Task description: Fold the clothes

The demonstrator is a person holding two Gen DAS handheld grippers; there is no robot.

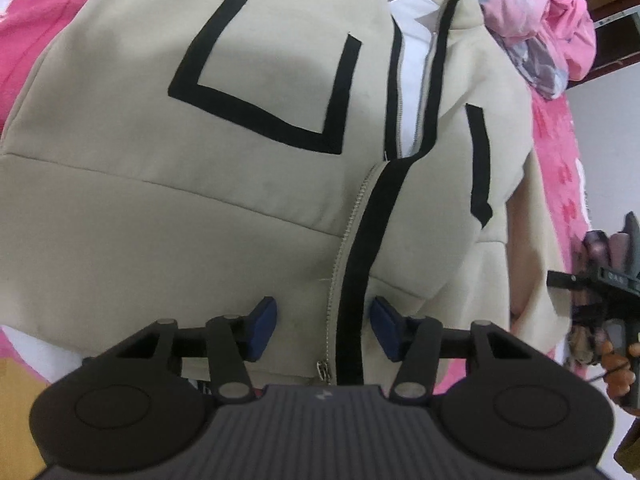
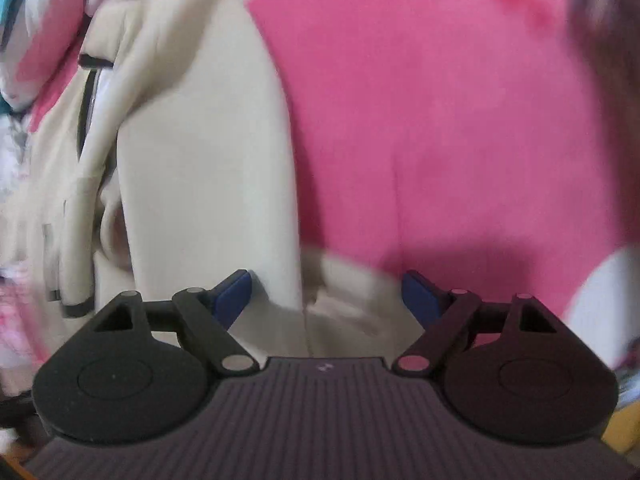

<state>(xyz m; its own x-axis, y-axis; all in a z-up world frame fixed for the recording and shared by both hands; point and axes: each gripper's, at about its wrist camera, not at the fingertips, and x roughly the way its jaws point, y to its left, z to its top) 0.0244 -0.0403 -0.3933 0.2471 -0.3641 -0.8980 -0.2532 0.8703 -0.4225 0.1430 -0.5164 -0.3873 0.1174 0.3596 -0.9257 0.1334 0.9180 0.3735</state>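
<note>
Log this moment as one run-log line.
jacket: flat on pink bedspread, part unzipped | left tool: open astride zip | right tool: open at jacket edge

A bed covered with a bright pink sheet [image 2: 440, 120] fills most of both views; in the left wrist view, white lettering is printed on it at ten o'clock. A rumpled quilt [image 1: 540, 28] in pink, grey and white is bunched at one o'clock. Beyond it, a dark wooden furniture edge [image 1: 616, 0] shows at two o'clock, and a pale wall [image 1: 608, 128] at three o'clock. The light is soft and even.
</note>
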